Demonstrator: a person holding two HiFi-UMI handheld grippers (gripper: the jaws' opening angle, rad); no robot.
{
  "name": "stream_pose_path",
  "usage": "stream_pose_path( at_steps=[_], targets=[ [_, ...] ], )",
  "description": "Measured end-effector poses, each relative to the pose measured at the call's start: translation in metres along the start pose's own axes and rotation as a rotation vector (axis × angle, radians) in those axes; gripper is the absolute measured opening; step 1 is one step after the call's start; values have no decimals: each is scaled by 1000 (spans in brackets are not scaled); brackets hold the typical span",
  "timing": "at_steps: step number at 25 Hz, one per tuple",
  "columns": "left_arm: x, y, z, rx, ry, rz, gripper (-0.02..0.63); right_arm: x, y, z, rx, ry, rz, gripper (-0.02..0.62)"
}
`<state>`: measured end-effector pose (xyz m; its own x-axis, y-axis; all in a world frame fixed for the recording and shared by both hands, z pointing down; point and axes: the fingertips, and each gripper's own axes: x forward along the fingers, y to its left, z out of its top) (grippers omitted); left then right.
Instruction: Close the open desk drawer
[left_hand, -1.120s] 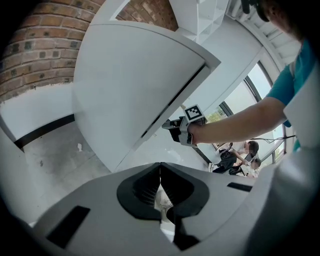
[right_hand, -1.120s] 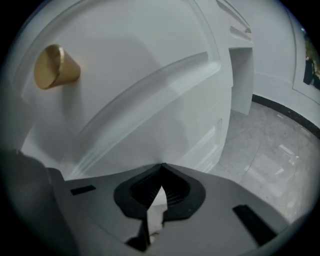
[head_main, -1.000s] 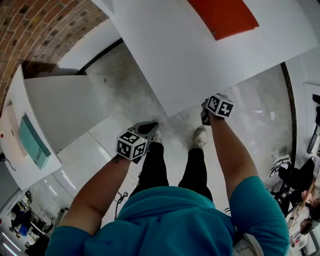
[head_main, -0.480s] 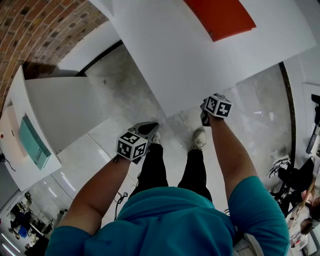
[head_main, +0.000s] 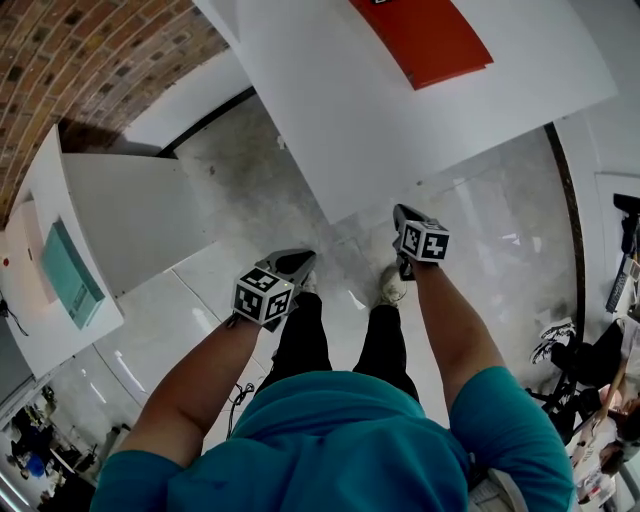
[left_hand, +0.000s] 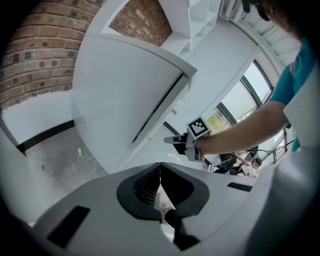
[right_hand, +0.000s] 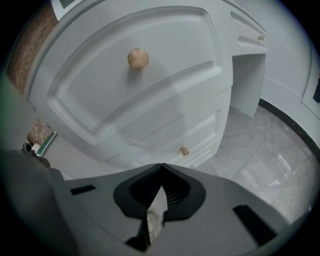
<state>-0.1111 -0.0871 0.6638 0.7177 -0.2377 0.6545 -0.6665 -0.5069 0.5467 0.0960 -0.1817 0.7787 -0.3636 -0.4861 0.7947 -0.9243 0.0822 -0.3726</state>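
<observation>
Jaws: both pairs are pressed together with nothing between them, on your left gripper (left_hand: 160, 166) and your right gripper (right_hand: 161, 167) alike.
Drawer: the drawer (right_hand: 125, 95) fills the right gripper view, just ahead of the right tips and not touched by them. Its front seems to stand proud of the lower drawer (right_hand: 200, 127), so I judge it not fully in.
Knob: the round wooden knob (right_hand: 138, 58) sits up and left of the right tips, well apart from them.
Change: in the head view your right gripper has drawn back from the near edge of the desk (head_main: 420, 140) toward you. The left has hardly moved.
Meaning: nothing presses on the drawer now. To shut it, you would likely bring the closed right tips forward flat against the front.
Beyond: a red sheet (head_main: 425, 40) lies on the far part of the desk.
</observation>
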Motion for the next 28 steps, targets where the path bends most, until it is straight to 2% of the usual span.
stream_pose_path(
  at_steps=[6,12,23,28],
  targets=[
    [-19,-22,13,11,-39,12,15,-46,0,-12,0,-2,3,21],
    [-40,-57,37,50,-84,5,15,-94,7,-5,-6,-27,32,21],
    [-102,-128,113,130,-235,-24,15,-211,32,44,-7,-155,94,21],
    [-134,-160,158,174,-325,-45,15,-276,51,82,-55,-239,132,21]
  ],
)
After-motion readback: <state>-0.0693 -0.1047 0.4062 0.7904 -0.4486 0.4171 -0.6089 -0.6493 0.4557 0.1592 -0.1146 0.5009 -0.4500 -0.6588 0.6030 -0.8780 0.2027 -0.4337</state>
